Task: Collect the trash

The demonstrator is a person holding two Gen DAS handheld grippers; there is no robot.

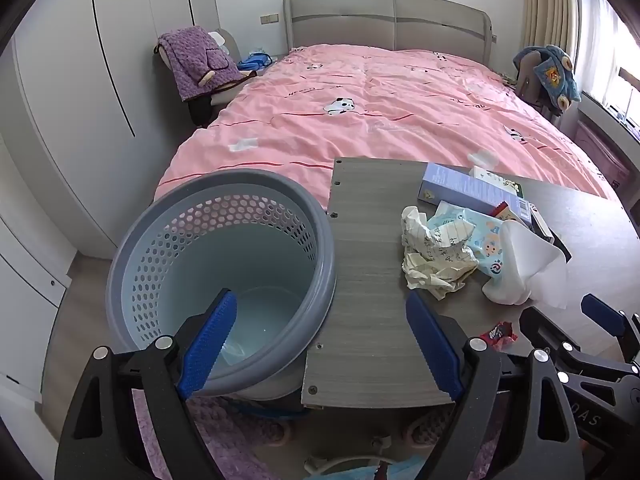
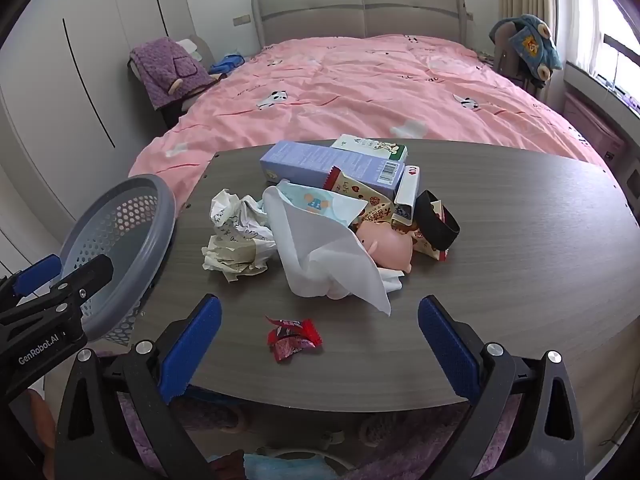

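A pile of trash lies mid-table (image 2: 500, 240): crumpled paper (image 2: 236, 236), a white tissue (image 2: 320, 256), a blue wipes packet (image 2: 316, 204), a purple box (image 2: 332, 164), snack wrappers (image 2: 360, 196), a pink toy (image 2: 390, 248) and a black band (image 2: 438, 216). A red candy wrapper (image 2: 294, 338) lies apart, near the front edge. My right gripper (image 2: 320, 344) is open, its fingers either side of that wrapper and above it. My left gripper (image 1: 320, 348) is open over the table's left end, one finger over the grey-blue perforated bin (image 1: 224, 276). The crumpled paper (image 1: 436, 256) lies just beyond its right finger.
The bin (image 2: 116, 252) stands off the table's left edge, its inside bare in the left wrist view. Behind the table lies a bed with a pink quilt (image 2: 360, 88). White wardrobes (image 1: 80, 80) stand at left, chairs draped with clothes on both sides, a purple rug below.
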